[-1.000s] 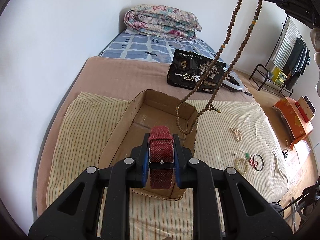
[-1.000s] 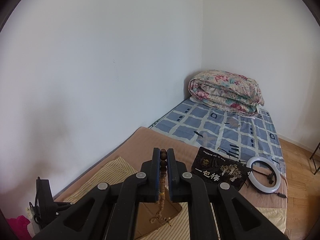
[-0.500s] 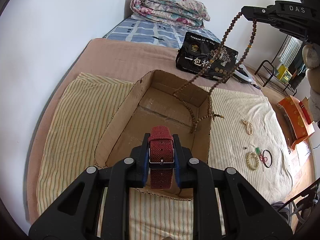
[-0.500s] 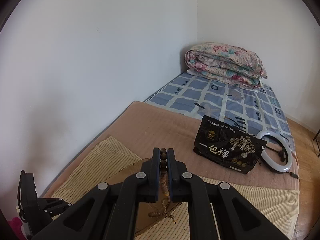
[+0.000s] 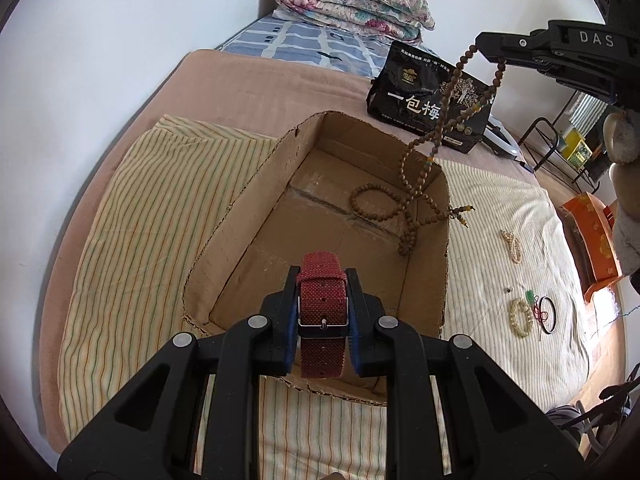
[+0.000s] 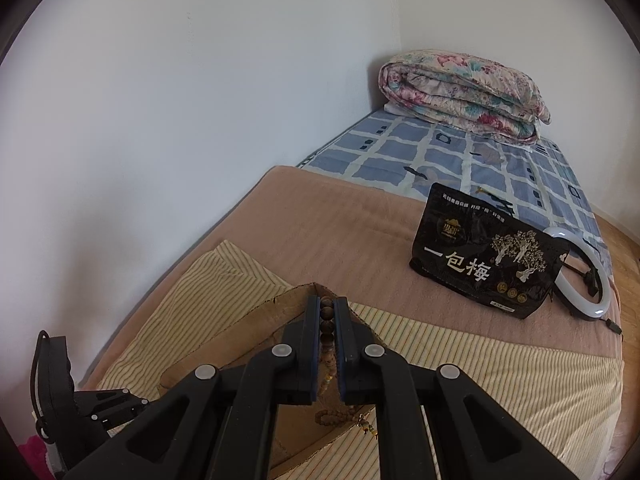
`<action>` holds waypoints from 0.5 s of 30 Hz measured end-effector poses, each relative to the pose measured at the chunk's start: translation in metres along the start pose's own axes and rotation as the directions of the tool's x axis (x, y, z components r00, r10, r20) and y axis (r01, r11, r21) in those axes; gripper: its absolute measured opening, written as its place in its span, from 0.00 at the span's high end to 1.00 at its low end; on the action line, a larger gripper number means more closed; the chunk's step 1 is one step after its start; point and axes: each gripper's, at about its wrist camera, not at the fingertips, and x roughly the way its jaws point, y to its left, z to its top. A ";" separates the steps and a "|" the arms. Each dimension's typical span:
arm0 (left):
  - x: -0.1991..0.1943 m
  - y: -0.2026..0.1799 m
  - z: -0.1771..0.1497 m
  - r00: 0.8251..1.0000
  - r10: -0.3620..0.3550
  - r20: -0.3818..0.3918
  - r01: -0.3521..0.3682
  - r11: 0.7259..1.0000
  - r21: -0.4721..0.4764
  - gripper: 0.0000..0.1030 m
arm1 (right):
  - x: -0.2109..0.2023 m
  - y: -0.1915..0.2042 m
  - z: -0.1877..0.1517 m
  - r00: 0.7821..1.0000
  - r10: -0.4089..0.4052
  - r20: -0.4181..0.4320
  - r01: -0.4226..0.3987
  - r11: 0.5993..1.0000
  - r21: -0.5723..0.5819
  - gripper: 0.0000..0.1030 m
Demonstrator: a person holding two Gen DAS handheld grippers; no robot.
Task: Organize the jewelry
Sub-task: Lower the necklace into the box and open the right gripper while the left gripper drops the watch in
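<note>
Left gripper (image 5: 323, 312) clamped on red watch strap (image 5: 322, 309), frame centre; right gripper (image 6: 328, 312) pinches bead necklace (image 5: 424, 172) trailing into cardboard box (image 5: 240, 216).

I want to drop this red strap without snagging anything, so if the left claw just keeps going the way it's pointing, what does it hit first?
Most likely the bare floor of the cardboard box, which lies straight ahead of the left claw holding the red strap. The bead string lies off to the right, though depth is hard to judge.
</note>
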 end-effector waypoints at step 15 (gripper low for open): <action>0.000 -0.013 0.001 0.999 0.035 0.020 -0.036 0.998 0.046 0.53 | 0.023 -0.014 -0.032 0.998 -0.031 -0.051 0.032 0.999 0.032 0.33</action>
